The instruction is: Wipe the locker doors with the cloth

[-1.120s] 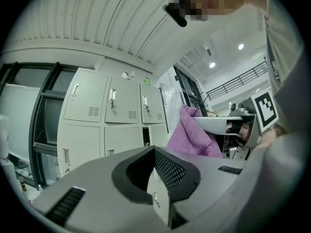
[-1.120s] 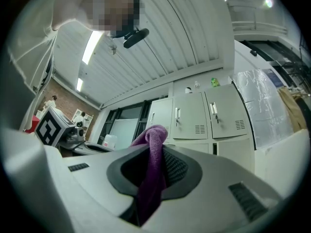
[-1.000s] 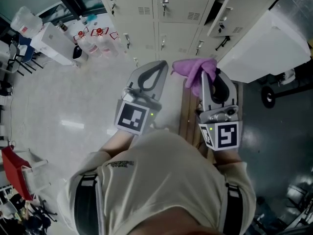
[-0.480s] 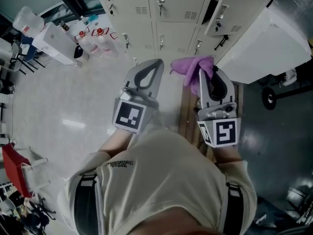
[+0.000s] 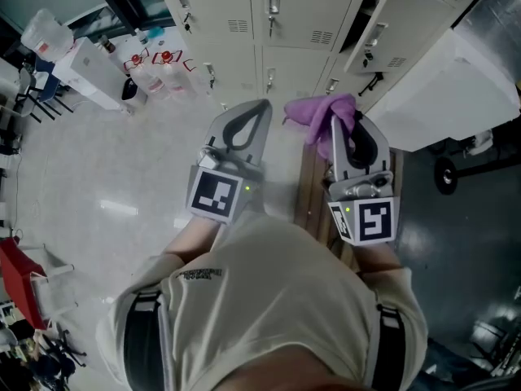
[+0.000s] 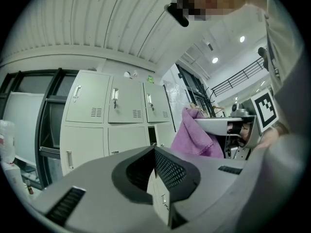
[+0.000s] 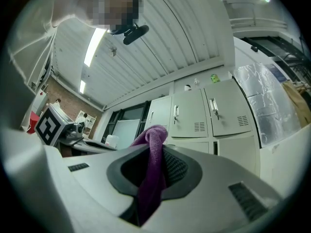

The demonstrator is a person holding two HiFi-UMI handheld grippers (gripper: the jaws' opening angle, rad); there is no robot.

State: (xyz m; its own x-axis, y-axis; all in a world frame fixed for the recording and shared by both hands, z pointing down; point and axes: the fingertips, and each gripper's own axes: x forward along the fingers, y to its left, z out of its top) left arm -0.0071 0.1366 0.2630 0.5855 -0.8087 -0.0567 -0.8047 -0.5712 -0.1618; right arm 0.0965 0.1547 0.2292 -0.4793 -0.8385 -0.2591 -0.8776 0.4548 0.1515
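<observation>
A purple cloth (image 5: pixel 321 113) is pinched in my right gripper (image 5: pixel 340 122), bunched over its tip; in the right gripper view the cloth (image 7: pixel 151 171) hangs between the closed jaws. My left gripper (image 5: pixel 257 109) is shut with nothing in it and points at the beige locker doors (image 5: pixel 289 23) a short way ahead. The left gripper view shows the same lockers (image 6: pixel 112 115) in front and the cloth (image 6: pixel 194 137) off to the right. One locker door (image 5: pixel 383 31) at the right stands ajar. Neither gripper touches the lockers.
A white cabinet or box (image 5: pixel 452 88) stands at the right. Water bottles (image 5: pixel 159 72) and a white box (image 5: pixel 89 72) sit on the floor at the left by the lockers. A wooden plank (image 5: pixel 313 194) lies under my right gripper. A red bin (image 5: pixel 20 287) is at far left.
Both grippers have edged slightly forward toward the lockers; the cloth stays gripped in the right one.
</observation>
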